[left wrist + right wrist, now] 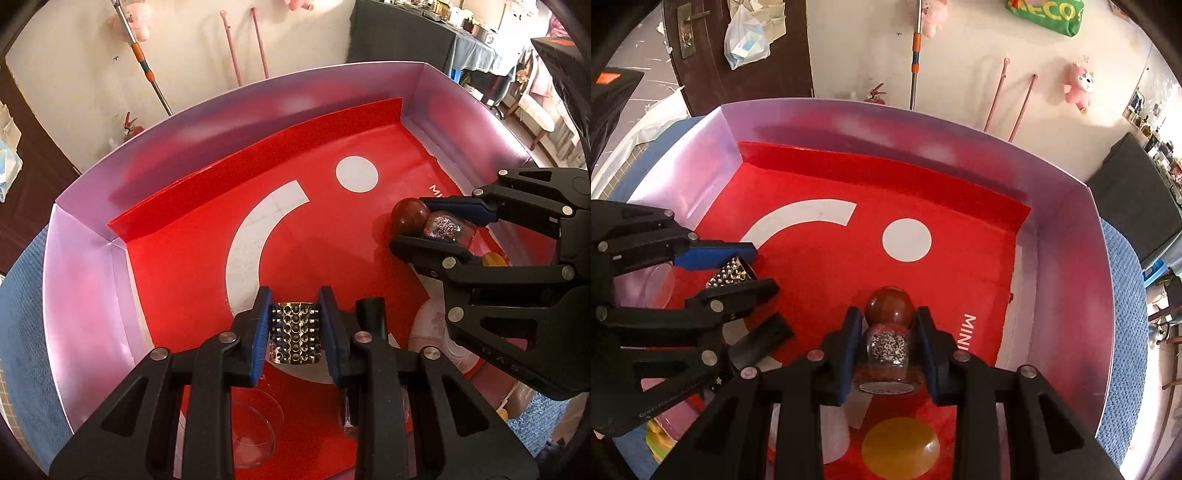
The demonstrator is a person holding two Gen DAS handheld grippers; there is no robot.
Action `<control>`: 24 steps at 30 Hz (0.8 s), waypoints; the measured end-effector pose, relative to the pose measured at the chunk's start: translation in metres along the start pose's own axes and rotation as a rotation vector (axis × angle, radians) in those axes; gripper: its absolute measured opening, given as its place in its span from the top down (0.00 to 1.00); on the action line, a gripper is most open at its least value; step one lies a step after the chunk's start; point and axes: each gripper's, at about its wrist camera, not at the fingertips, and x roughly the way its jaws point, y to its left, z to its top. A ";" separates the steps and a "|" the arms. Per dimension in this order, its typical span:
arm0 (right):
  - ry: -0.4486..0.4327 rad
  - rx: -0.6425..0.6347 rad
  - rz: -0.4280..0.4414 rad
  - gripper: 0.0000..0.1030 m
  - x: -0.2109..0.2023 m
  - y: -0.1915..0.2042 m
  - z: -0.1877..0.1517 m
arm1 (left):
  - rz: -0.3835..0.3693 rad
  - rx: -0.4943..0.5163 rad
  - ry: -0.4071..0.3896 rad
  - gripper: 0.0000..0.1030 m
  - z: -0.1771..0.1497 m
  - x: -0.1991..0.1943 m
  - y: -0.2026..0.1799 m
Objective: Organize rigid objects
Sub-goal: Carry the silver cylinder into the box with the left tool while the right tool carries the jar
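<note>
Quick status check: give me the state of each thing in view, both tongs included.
left tongs: shut on the metal grater, held above the box floor
right tongs: shut on the glitter bottle
metal grater: gripped, upright
glitter bottle: gripped, lying along the fingers, brown round cap forward
red box: open, no lid
glass bowl: on the box floor, empty

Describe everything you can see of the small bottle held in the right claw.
The bottle is small, clear, seemingly glass, filled with silvery glitter or beads, and topped by a round, glossy brown stopper. The right claw is shut on its body, stopper pointing away from the camera, flat base towards it. It is over the red box floor; contact with the floor is unclear.
</note>
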 end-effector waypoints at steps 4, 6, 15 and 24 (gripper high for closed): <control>-0.001 -0.004 -0.003 0.68 0.000 0.000 0.000 | -0.005 -0.005 -0.002 0.76 0.000 -0.001 0.002; -0.002 -0.008 -0.004 0.68 -0.001 0.000 0.000 | -0.006 -0.008 -0.001 0.76 0.000 -0.001 0.002; -0.002 -0.011 -0.003 0.66 -0.001 0.002 -0.001 | -0.005 -0.006 0.000 0.76 0.001 -0.001 0.003; 0.000 -0.012 -0.006 0.61 -0.001 0.004 0.000 | -0.005 -0.023 0.008 0.76 0.002 -0.001 0.006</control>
